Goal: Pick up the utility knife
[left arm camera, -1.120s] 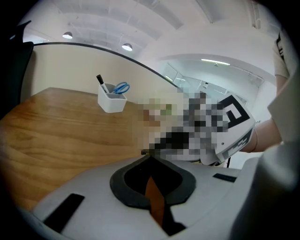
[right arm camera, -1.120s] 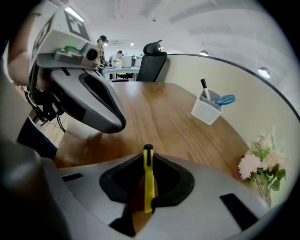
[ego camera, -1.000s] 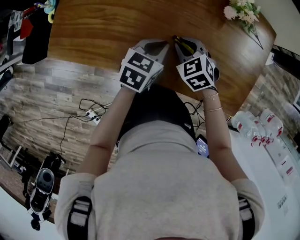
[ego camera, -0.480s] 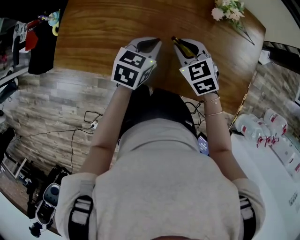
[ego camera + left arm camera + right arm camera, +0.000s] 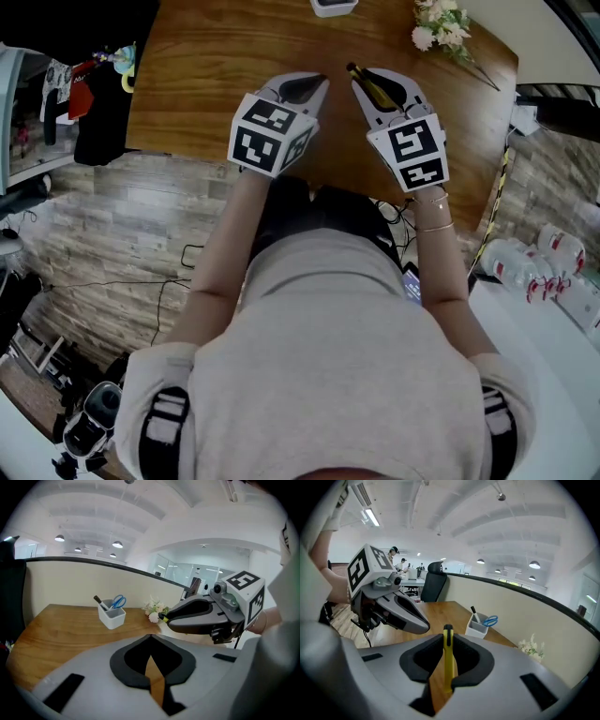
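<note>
The utility knife (image 5: 369,87) is yellow and black. My right gripper (image 5: 360,77) is shut on it and holds it in the air above the wooden table (image 5: 216,56). In the right gripper view the knife (image 5: 448,660) stands edge-on between the black pads, its tip past the jaws. My left gripper (image 5: 315,83) hangs just left of it, apart from the knife, with its jaw tips (image 5: 151,638) together and nothing between them. The left gripper view shows the right gripper (image 5: 165,617) with the knife's yellow tip poking out.
A white pen holder (image 5: 111,616) with scissors and a marker stands at the table's far edge, with a small flower bunch (image 5: 439,25) to its right. Dark clothes (image 5: 103,112) hang to the left. Bottles (image 5: 525,264) lie on a white surface at the right. Cables cross the floor.
Both grippers have risen from the tabletop toward the head camera, and the knife has come up in the right one. The pen holder has come into the head view.
</note>
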